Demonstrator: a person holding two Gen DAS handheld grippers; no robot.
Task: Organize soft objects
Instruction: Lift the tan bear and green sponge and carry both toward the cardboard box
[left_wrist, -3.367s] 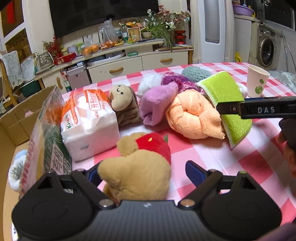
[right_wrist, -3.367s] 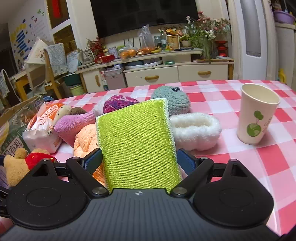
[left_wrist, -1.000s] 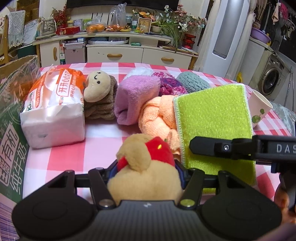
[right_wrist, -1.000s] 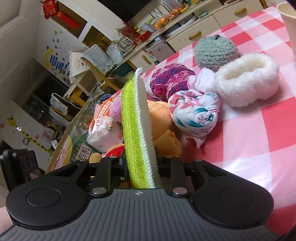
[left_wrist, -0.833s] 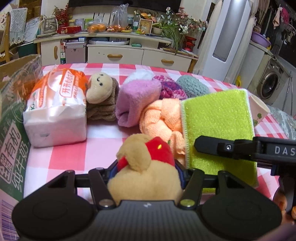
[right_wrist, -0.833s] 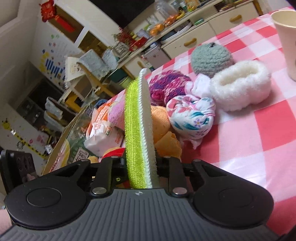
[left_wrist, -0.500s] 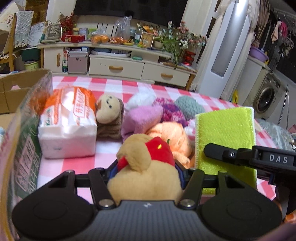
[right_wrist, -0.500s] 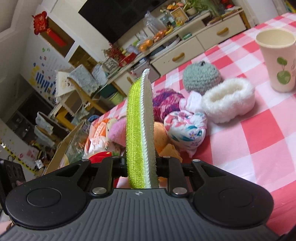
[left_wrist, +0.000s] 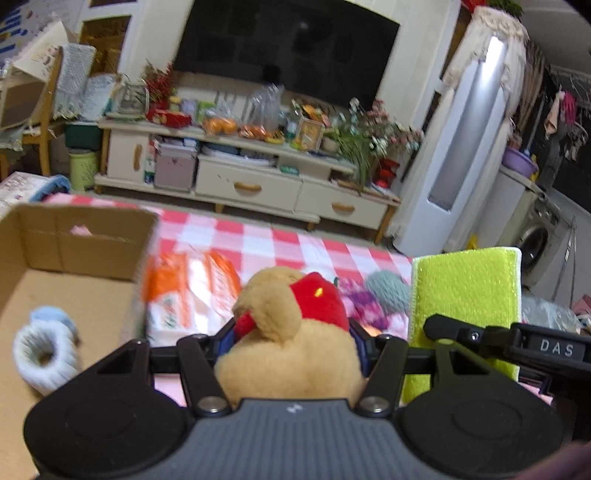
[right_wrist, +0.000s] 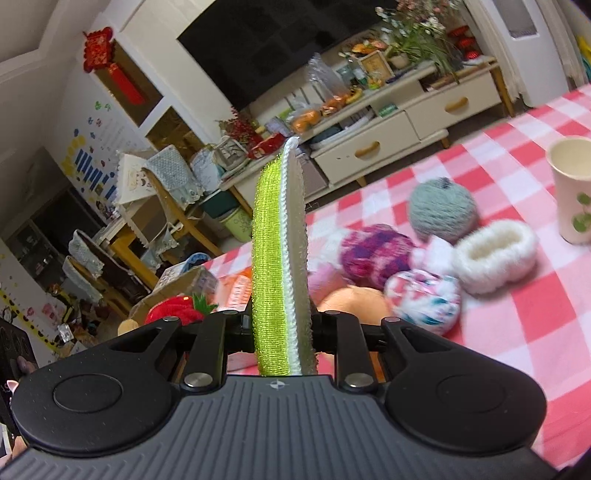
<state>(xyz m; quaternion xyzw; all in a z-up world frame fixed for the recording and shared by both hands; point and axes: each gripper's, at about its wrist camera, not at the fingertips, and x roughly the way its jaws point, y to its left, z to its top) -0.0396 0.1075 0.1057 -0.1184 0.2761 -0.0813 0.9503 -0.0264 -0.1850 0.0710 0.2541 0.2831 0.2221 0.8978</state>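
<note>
Left wrist view: a surface covered by a red-and-white checked cloth (left_wrist: 295, 240) is seen, blurred. An open brown cardboard box (left_wrist: 74, 236) is placed at its left edge, with a fluffy white-and-blue ring-shaped slipper (left_wrist: 46, 354) lying inside on the box floor. A white-and-orange plastic tissue pack (left_wrist: 192, 291) is lying just beside the box's right wall. A tan plush bear with a red strawberry hat (left_wrist: 291, 343) is pinched between the blue pads of the left tool (left_wrist: 291, 336), jaws partly spread around its body, held up above the cloth. To the right, a flat rectangular lime-green scrubbing sponge with white backing (left_wrist: 465, 295) is held upright, clamped by the right tool (left_wrist: 436, 328), which is seen side-on.

Right wrist view: the same sponge (right_wrist: 277, 258) is seen edge-on, standing upright between the jaws of the right tool (right_wrist: 282, 332), which are pressed together on it. Left on the cloth (right_wrist: 517, 295): a grey knitted ball (right_wrist: 443, 210), a fluffy white slipper (right_wrist: 495, 254), a purple-and-pink knitted ball (right_wrist: 376, 254), a white floral fabric bundle (right_wrist: 424, 299), an orange towel roll (right_wrist: 351, 299) and a cream paper cup with a green leaf print (right_wrist: 572, 192) at the right edge. The bear's red hat (right_wrist: 170, 310) is visible low left.
</note>
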